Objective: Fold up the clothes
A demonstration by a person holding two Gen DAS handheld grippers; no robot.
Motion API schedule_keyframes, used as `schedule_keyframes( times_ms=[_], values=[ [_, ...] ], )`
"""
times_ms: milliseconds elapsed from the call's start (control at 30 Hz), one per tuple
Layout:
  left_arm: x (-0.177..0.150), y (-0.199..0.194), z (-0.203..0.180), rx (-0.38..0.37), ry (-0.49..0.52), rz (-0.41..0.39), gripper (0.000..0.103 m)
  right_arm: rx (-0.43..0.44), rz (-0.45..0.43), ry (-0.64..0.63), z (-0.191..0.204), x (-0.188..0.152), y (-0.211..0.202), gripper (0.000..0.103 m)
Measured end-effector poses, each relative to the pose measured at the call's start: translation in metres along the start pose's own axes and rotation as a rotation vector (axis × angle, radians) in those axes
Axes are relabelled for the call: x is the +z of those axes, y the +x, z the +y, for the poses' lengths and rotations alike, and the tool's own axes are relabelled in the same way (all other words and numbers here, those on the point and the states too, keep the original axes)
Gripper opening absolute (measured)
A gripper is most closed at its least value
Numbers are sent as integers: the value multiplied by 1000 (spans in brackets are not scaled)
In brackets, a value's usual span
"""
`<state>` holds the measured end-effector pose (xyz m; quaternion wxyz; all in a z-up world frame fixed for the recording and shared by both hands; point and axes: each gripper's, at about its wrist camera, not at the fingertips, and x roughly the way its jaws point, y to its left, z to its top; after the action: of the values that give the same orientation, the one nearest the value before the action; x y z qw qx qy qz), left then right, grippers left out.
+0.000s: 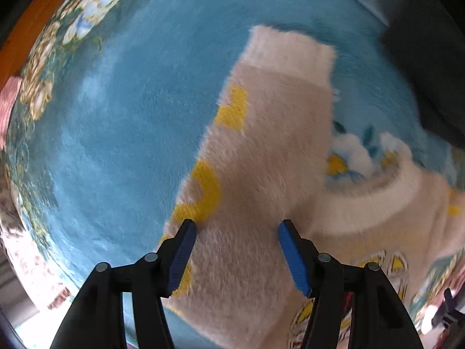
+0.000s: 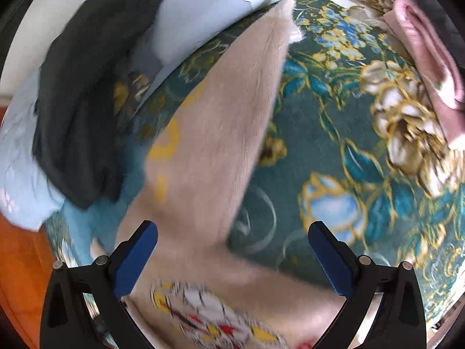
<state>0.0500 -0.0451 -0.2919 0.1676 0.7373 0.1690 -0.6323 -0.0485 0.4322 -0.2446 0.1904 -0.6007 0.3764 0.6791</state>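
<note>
Sweater (image 1: 261, 151) flat on blanket (image 1: 116, 133) | left hand-held gripper (image 1: 237, 226) agape, unladen | right hand-held gripper (image 2: 232, 229) agape, unladen

Beige sweater (image 1: 261, 151) on floral blanket (image 1: 116, 133)

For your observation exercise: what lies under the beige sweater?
The beige sweater lies on a blue flowered blanket, which shows all round it. The part of the blanket directly beneath is covered, so anything lying there cannot be seen.
</note>
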Motion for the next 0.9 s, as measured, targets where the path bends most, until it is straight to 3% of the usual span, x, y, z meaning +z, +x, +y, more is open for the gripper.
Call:
schedule_keyframes(
  times_ms=[233,400,533,567,700,733,800,833,867,900],
  values=[
    [-8,-7,-3,-21,39,-26,64,-27,-45,86,-12,45,34,103],
    [-15,-12,4,-100,-3,8,66,7,-49,94,-12,65,44,103],
    [-25,-18,-14,-120,74,6,68,57,-50,109,-12,75,46,102],
    [-27,-16,-19,-89,106,5,68,72,-51,116,-11,76,45,95],
    [-36,-2,-34,101,221,13,69,89,-24,137,-12,80,41,52],
    [-37,0,-33,126,224,21,69,95,-17,145,-13,80,39,46],
    [-40,-2,-28,124,208,23,69,135,-14,165,-16,76,31,23],
    [-41,-4,-26,129,203,17,69,157,-15,166,-16,74,26,19],
    [-42,-8,-22,133,191,13,65,178,-17,166,-17,71,22,12],
    [-43,-11,-18,137,177,9,51,199,-18,166,-17,68,18,11]
  ],
)
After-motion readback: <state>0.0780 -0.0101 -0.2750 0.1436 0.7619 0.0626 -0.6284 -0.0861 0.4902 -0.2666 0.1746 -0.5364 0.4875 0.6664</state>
